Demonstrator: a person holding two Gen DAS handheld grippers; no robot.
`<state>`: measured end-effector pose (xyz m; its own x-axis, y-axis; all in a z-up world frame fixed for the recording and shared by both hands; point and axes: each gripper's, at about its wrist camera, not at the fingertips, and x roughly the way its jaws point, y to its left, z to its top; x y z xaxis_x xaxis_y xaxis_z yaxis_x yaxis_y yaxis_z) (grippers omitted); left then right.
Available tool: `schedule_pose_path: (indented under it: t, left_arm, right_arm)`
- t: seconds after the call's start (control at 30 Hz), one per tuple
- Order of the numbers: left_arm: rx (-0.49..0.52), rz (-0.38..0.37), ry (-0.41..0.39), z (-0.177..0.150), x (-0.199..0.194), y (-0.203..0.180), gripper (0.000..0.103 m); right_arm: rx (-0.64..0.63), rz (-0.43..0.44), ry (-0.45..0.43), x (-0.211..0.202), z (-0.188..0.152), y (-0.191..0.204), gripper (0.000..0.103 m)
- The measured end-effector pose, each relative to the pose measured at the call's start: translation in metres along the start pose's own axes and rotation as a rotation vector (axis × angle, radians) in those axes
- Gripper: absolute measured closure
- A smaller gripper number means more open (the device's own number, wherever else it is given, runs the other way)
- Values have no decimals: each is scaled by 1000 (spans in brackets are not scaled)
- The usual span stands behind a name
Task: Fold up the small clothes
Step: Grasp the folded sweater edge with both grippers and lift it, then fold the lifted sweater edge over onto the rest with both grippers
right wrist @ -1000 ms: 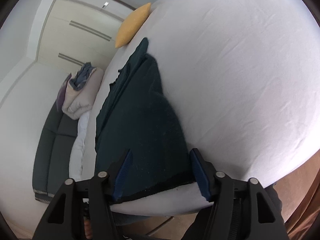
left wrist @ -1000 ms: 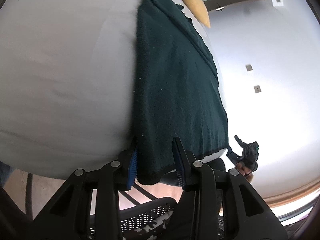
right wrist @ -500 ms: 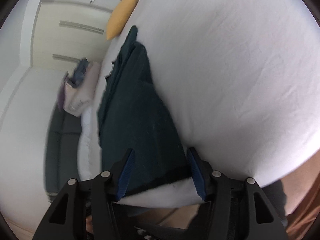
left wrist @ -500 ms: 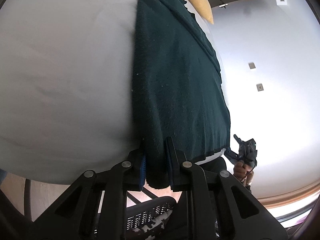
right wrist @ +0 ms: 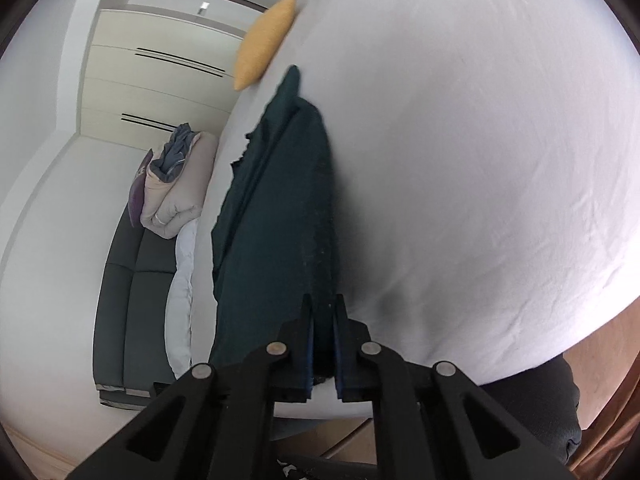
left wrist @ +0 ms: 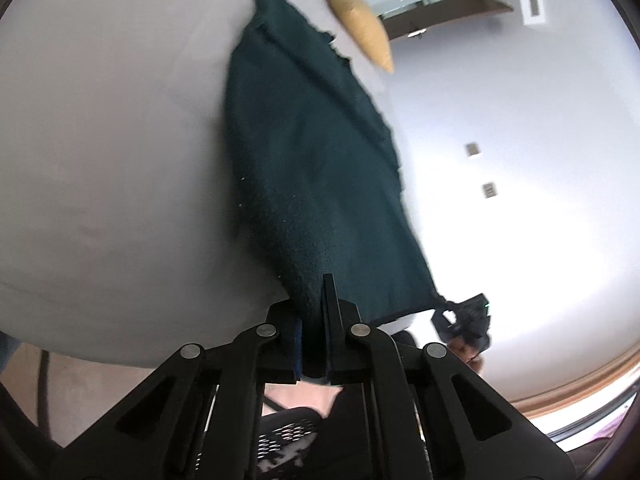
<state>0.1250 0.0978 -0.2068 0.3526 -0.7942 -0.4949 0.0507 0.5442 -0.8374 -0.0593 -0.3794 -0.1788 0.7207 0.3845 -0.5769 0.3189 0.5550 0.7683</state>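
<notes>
Both tongs are gripping the cloth (left wrist: 320, 184): left gripper (left wrist: 316, 320) and right gripper (right wrist: 323, 332) clamping its near corners at 6 o'clock on the bed (right wrist: 480, 160). Folding is barely starting; the far end at 12 o'clock is lying flat.

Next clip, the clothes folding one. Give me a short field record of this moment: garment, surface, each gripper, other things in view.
garment: dark green garment, lying lengthwise on the bed, near hem lifted at both corners
surface: white bed sheet
left gripper: jaws just closed, shut on one near corner of the hem
right gripper: jaws just closed, shut on the other near corner
far end of bed: yellow pillow
background: dark sofa with bundled bedding on it
fold: not yet made
</notes>
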Motion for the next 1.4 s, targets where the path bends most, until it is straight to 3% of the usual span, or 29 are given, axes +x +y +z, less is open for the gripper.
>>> schedule_pose_path:
  t: [0.17, 0.27, 0.53, 0.63, 0.77, 1.1, 1.4]
  left_arm:
    - [-39, -140, -51, 9, -14, -7, 98]
    - [-38, -141, -63, 18, -17, -9, 98]
    - [-23, -168, -98, 51, -28, -18, 98]
    - [-27, -181, -122, 82, -28, -24, 98]
    - [-18, -172, -156, 132, -19, -30, 98]
    - [-10, -59, -155, 284, 56, -29, 98]
    - [-63, 31, -178, 375, 107, 6, 98]
  right_arm:
    - [-57, 85, -29, -7, 2, 24, 94]
    - [-73, -3, 13, 8, 7, 31, 94]
    - [-104, 114, -56, 12, 47, 74, 94]
    - [-93, 145, -86, 20, 77, 92, 94]
    - [-103, 107, -105, 51, 123, 116, 94]
    - [-100, -11, -100, 156, 227, 145, 94]
    - [-102, -126, -94, 229, 291, 147, 94]
